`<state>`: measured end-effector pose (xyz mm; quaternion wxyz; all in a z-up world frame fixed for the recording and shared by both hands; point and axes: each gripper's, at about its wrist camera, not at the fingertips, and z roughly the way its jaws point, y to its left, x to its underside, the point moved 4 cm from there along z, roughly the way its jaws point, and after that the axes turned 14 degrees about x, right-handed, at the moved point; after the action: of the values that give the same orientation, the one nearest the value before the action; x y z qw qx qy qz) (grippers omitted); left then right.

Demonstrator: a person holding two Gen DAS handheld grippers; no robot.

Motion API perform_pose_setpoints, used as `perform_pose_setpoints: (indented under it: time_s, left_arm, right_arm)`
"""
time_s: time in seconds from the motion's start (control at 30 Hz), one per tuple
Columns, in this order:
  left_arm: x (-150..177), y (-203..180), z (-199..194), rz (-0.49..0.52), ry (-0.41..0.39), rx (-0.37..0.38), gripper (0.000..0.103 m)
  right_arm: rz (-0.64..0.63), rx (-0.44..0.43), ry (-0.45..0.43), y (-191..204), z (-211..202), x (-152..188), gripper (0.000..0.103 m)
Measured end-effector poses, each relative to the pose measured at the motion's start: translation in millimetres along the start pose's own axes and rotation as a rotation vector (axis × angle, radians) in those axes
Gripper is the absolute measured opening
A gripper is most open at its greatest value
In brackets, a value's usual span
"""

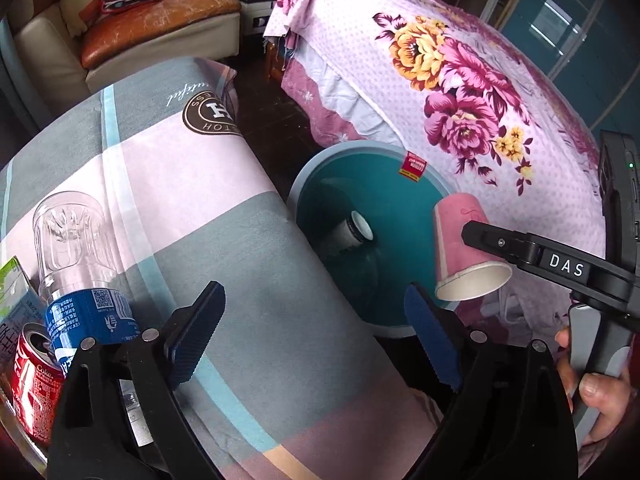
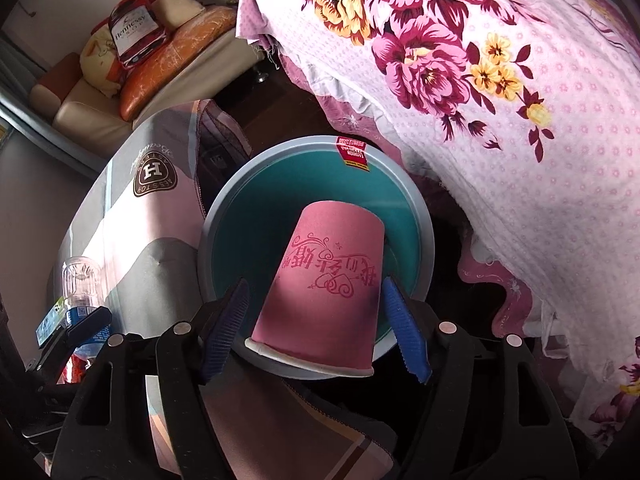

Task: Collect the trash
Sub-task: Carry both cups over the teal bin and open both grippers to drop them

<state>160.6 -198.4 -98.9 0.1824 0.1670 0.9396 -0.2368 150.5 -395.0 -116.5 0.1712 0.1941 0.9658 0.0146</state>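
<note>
A pink paper cup (image 2: 324,280) sits between the blue pads of my right gripper (image 2: 316,328), bottom pointing away, above the teal bin (image 2: 224,216). In the left wrist view the cup (image 1: 464,248) hangs over the bin (image 1: 384,184) in the right gripper's black fingers (image 1: 500,240). A white-capped container (image 1: 352,232) lies inside the bin. My left gripper (image 1: 316,332) is open and empty over the grey and pink cloth, near the bin's left rim. A clear plastic bottle with a blue label (image 1: 80,264), a red Coke can (image 1: 32,380) and a green carton (image 1: 12,280) lie at the left.
The checked cloth surface (image 1: 200,200) lies left of the bin; a floral bedspread (image 1: 460,100) rises on the right. A sofa with cushions (image 1: 132,12) stands at the back left. Dark floor shows between them.
</note>
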Motion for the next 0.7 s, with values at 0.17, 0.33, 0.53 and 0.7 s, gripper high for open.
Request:
perform_pose_setpoints:
  time_s: [0.17,0.33,0.53,0.7]
  left_arm:
    - [9.7,6.5,-18.9,-0.014,-0.023,0.004,0.093]
    - [21.7,14.9,-40.8,-0.025,-0.047,0.004,0.094]
    - [36.1,33.3,-72.0,-0.052,-0.081,-0.01,0.094]
    - [48.3,52.6,-99.8,-0.068,-0.117,-0.037,0.094]
  right_arm:
    - [-0.017,0.004,-0.005,10.5,-10.7,4.9,0.075]
    - [-0.051,0.001,-0.006,27.8,-22.0,14.3,0.077]
    - [-0.104,-0.011,-0.01,55.8,-36.0,26.6,0.078]
    - [-0.158,-0.014,-0.022,81.9,-49.9,38.3,0.078]
